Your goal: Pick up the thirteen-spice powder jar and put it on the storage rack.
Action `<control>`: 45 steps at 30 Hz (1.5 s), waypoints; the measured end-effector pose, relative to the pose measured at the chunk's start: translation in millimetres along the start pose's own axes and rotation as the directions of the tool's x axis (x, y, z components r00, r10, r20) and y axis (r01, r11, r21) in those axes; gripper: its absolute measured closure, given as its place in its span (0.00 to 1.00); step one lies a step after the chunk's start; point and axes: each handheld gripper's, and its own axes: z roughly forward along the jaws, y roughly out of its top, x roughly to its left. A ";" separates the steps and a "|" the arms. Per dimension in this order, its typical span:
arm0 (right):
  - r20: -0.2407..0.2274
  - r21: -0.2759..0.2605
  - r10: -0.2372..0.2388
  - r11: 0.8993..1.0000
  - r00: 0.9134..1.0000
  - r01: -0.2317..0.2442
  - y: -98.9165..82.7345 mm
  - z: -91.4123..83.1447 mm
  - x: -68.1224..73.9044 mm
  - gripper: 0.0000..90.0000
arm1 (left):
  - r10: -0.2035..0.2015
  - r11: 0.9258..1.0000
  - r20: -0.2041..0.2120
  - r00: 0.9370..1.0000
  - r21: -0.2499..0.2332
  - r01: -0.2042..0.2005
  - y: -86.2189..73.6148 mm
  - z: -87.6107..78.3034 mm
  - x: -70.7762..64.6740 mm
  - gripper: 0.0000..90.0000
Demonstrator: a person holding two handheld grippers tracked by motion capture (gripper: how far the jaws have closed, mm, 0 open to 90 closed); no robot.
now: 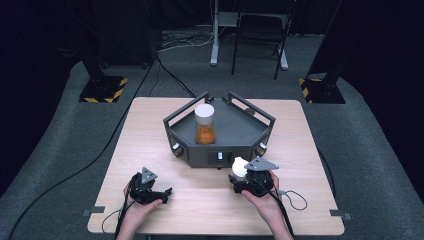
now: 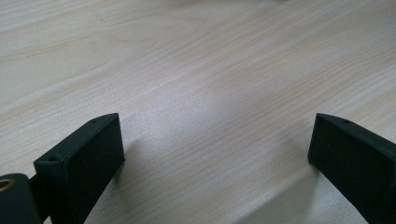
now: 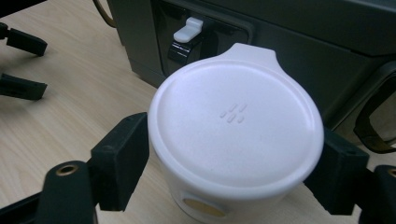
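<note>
the right gripper [image 3: 233,163] clamps a white lidded container [image 3: 236,126] just in front of the dark grey tray [image 1: 250,131]. the left gripper [image 2: 215,154] rests on the wooden table [image 2: 196,70], jaws wide apart, holding nothing.

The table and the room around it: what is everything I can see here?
White lidded cup: one, white, between the right tool's jaws, in front of the tray.
Jar: one, white cap, orange contents, standing in the tray.
Tray: one, dark grey, railed, knobs and a white switch on its front, at the table's middle.
Table: one, light wood.
Chair: one, dark, behind the table.
Stand bases: two, black with yellow stripes, on the grey floor.
Left tool: black, jaws wide apart over bare wood.
Right tool: black, closed on the cup.
</note>
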 end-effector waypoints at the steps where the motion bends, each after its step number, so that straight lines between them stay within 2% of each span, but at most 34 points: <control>1: 0.008 -0.001 -0.001 1.000 1.000 0.001 0.0 0.4 1.5 0.28 | 0.000 1.000 0.000 1.000 0.000 0.000 0.1 0.0 0.1 0.04; 3: 0.029 -0.005 -0.009 1.000 1.000 0.009 -0.8 0.9 4.7 0.33 | 0.000 1.000 0.001 1.000 0.000 0.000 0.2 0.1 0.1 0.04; 15: 0.042 -0.002 -0.033 0.999 0.999 0.033 -0.3 -0.5 11.3 0.33 | 0.001 1.000 0.001 1.000 0.000 -0.001 0.2 0.1 0.2 0.04; 25: 0.020 -0.001 -0.014 1.000 1.000 0.014 3.9 -14.9 -3.5 0.33 | 0.001 1.000 0.001 1.000 0.000 -0.001 0.2 0.2 0.2 0.04; 33: 0.032 -0.015 -0.015 1.000 0.999 0.015 8.5 -28.1 -12.7 0.33 | 0.003 1.000 0.000 1.000 0.001 -0.003 0.6 0.3 0.2 0.04; 45: 0.062 -0.028 -0.007 1.000 0.998 0.009 25.0 -43.8 -21.2 0.33 | 0.003 1.000 0.000 1.000 0.001 -0.003 0.6 0.3 0.1 0.04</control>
